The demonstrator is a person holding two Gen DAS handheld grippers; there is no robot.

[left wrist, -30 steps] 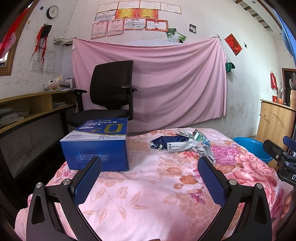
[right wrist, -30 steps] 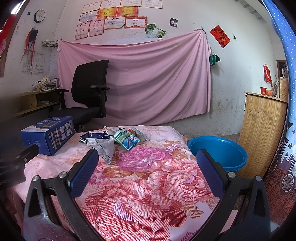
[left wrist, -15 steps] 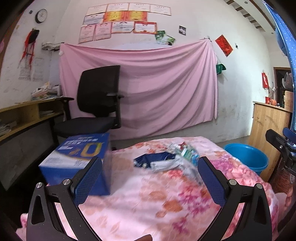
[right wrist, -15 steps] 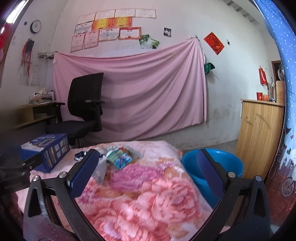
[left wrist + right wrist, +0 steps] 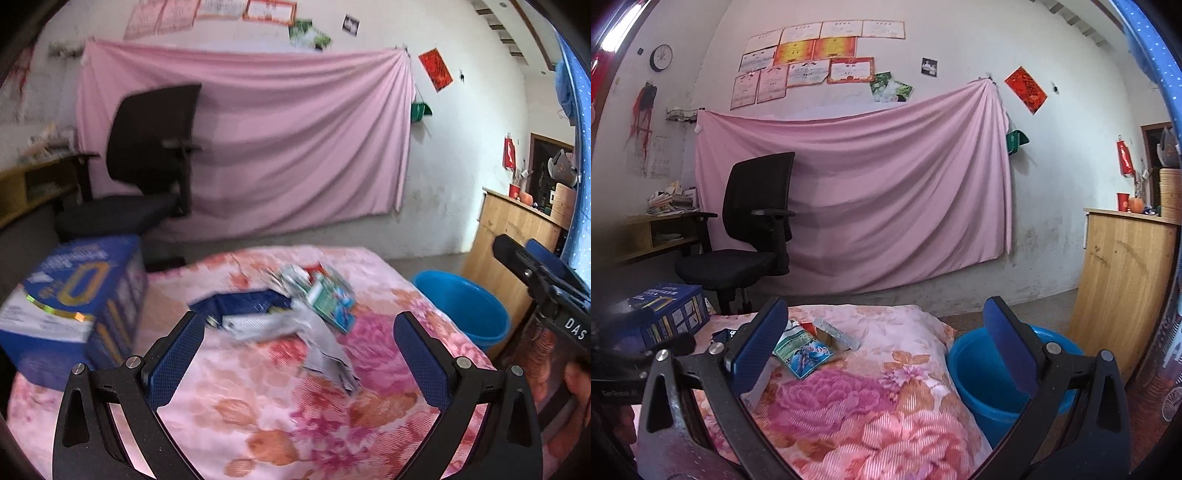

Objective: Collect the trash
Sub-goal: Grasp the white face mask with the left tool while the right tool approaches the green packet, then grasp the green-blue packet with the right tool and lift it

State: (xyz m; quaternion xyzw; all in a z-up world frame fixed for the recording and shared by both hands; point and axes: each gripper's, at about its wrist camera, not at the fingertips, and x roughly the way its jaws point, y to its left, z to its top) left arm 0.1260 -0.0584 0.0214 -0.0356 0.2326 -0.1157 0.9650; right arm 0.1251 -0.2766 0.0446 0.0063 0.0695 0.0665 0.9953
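Observation:
A heap of wrappers lies on the floral cloth of the table [image 5: 280, 417]: a dark blue bag [image 5: 240, 304], a grey-white wrapper [image 5: 321, 350] and a green-blue packet [image 5: 328, 299]. My left gripper [image 5: 297, 350] hangs open just in front of the heap, nothing between its fingers. In the right wrist view the green-blue packet [image 5: 803, 350] and a flat carton [image 5: 836, 332] lie just past the left finger of my right gripper [image 5: 886, 347], which is open and empty. A blue basin [image 5: 982, 373] stands on the floor right of the table [image 5: 871, 417].
A blue box [image 5: 70, 306] sits on the table's left side. A black office chair [image 5: 753, 229] stands behind it before a pink sheet on the wall. A wooden cabinet [image 5: 1123, 280] is at the right, past the basin [image 5: 461, 310].
Both grippers have moved forward toward the wrappers and tilted; the left view has swung right, so the heap now lies between its fingers. Both stay open.

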